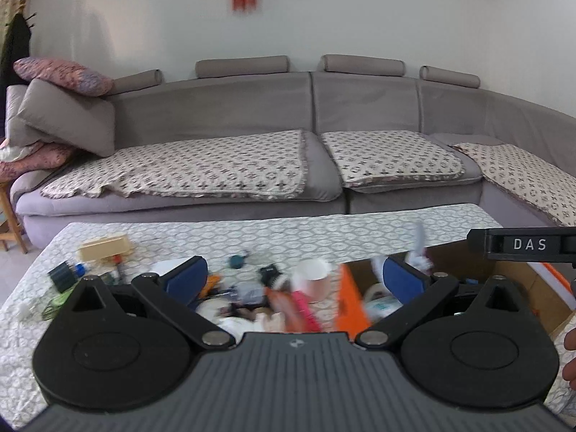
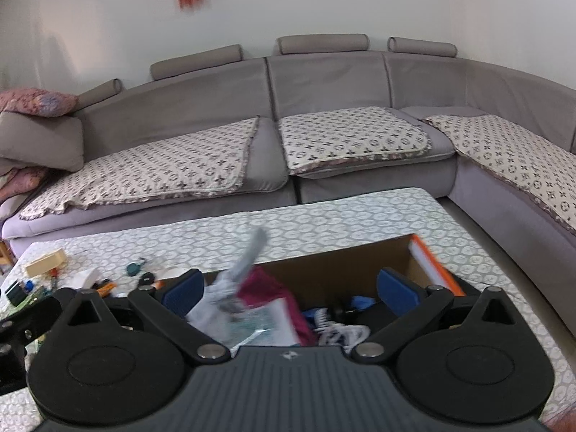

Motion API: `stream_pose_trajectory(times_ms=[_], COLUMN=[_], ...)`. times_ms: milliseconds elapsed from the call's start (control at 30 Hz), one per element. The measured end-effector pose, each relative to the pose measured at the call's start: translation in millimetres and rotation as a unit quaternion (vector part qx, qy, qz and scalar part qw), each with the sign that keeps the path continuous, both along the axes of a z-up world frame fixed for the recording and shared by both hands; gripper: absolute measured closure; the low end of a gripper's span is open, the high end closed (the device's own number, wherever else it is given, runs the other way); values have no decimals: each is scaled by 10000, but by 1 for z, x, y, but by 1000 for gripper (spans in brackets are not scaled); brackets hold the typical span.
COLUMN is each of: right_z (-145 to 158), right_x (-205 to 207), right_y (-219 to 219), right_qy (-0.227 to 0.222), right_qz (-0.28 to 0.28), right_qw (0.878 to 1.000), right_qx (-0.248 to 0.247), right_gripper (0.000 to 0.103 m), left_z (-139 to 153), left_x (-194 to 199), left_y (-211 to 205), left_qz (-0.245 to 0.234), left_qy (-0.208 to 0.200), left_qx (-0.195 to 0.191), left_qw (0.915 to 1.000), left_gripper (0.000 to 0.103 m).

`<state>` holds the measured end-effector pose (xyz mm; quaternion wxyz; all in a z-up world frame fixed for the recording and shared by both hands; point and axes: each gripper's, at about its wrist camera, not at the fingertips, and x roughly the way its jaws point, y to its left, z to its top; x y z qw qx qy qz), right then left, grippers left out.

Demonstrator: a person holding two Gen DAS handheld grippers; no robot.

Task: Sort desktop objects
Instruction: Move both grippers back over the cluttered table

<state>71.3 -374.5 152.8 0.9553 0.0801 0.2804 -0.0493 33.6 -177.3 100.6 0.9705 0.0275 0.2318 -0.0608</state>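
Both tools are spread wide and empty: the left tool [image 1: 295, 277] hangs over the clutter [image 1: 252, 295] at lower centre of the surface [image 1: 324, 228], nearer it than the right tool [image 2: 289, 288] above the cardboard box [image 2: 324, 266].

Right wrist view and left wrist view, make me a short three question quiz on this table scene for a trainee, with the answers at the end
1. True or false: the right gripper has its blue-padded jaws spread wide with nothing clamped between them.
2. Multiple choice: the open brown cardboard box sits on which part of the patterned tablecloth-covered table, seen from the right wrist view? A) far left end B) right portion C) off the table, on the grey sofa
3. Fill in: the flat beige rectangular box lies near the table's far ____ corner.

Key
1. True.
2. B.
3. Left.
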Motion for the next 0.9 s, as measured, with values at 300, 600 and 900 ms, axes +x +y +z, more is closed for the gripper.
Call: stream_pose_trajectory(times_ms=[300,600,900], right_z=[13,1,-31], right_x=[11,19,16], right_y=[90,169,196], right_qy=[-85,-3,112], right_qz=[682,1360,1503], right_qw=[9976,9907,9886], right_qx=[-54,9,-61], right_gripper=[0,0,0], left_z=[3,-9,-34], left_x=[-2,1,7], left_y=[71,135,173], left_qz=[530,1099,1364], left_qy=[-74,-143,-21], left_qx=[-98,26,-76], left_qw=[9985,9938,9906], left_gripper=[0,0,0])
